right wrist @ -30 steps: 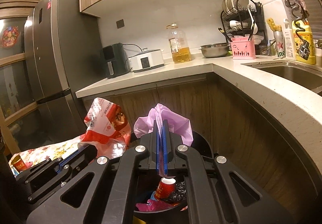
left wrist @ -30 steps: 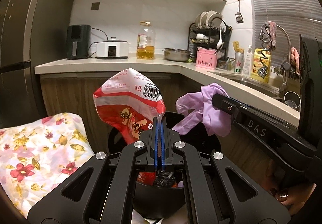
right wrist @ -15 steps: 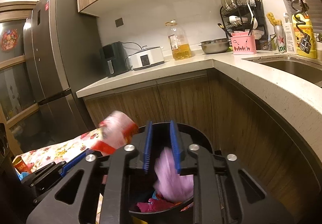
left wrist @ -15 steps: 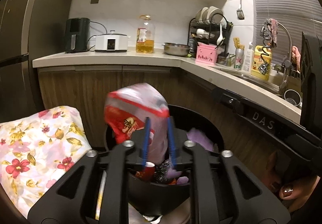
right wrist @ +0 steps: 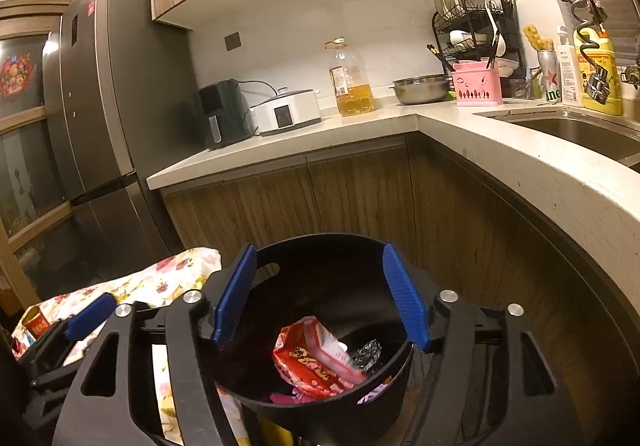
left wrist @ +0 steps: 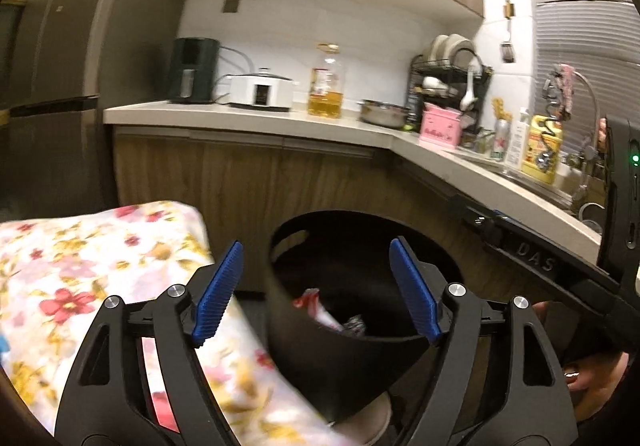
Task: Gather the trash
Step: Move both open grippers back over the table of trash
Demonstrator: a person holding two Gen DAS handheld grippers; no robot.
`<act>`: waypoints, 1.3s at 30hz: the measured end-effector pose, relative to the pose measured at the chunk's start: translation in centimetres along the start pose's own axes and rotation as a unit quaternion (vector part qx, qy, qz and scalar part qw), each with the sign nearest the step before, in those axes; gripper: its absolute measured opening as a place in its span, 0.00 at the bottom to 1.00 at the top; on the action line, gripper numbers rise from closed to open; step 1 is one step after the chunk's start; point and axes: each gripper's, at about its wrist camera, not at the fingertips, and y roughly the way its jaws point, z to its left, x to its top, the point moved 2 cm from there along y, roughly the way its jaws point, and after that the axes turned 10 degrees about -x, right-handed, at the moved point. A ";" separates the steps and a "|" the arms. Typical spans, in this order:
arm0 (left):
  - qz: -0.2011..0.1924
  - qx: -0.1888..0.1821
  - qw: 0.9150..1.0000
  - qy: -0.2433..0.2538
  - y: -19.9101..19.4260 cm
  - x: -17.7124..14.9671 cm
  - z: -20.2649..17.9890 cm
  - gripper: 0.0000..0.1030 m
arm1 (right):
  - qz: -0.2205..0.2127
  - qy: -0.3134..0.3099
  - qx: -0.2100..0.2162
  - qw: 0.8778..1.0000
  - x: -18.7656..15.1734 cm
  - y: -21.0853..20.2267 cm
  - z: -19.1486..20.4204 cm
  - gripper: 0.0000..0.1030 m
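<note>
Left to right: flower-print cloth point(left wrist: 80, 286) sits left of the bin, small red-and-gold item point(right wrist: 35, 324) at its far edge, can't tell if it's trash. Left tool point(left wrist: 316, 294) jaws opening, nothing between them. Round black plastic bin point(right wrist: 340, 246) below both tools. Red-and-white snack wrapper point(right wrist: 312, 360) lies inside it on crumpled black and pink scraps. Right tool point(right wrist: 320, 294) jaws opening too, empty. I judge this drop done; leftovers outside the bin unclear.
</note>
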 end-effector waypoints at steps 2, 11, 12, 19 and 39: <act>-0.001 0.022 1.000 -0.003 -1.0 -0.2 0.5 0.74 | 0.000 -0.001 -0.001 1.000 -0.2 -0.3 0.2 0.70; -0.008 0.125 0.992 -0.017 -7.0 -1.4 3.9 0.79 | -0.012 0.001 0.006 1.000 -1.1 -2.5 2.0 0.82; -0.009 0.133 0.991 -0.019 -7.7 -1.5 4.2 0.79 | -0.012 0.001 0.008 1.000 -1.2 -2.8 2.3 0.84; -0.022 0.196 0.980 -0.030 -12.9 -2.5 7.2 0.79 | -0.017 -0.014 0.039 0.999 -2.6 -5.1 5.4 0.85; -0.045 0.338 0.936 -0.084 -26.5 -6.1 16.9 0.79 | 0.018 -0.087 0.167 0.982 -9.7 -9.8 20.1 0.85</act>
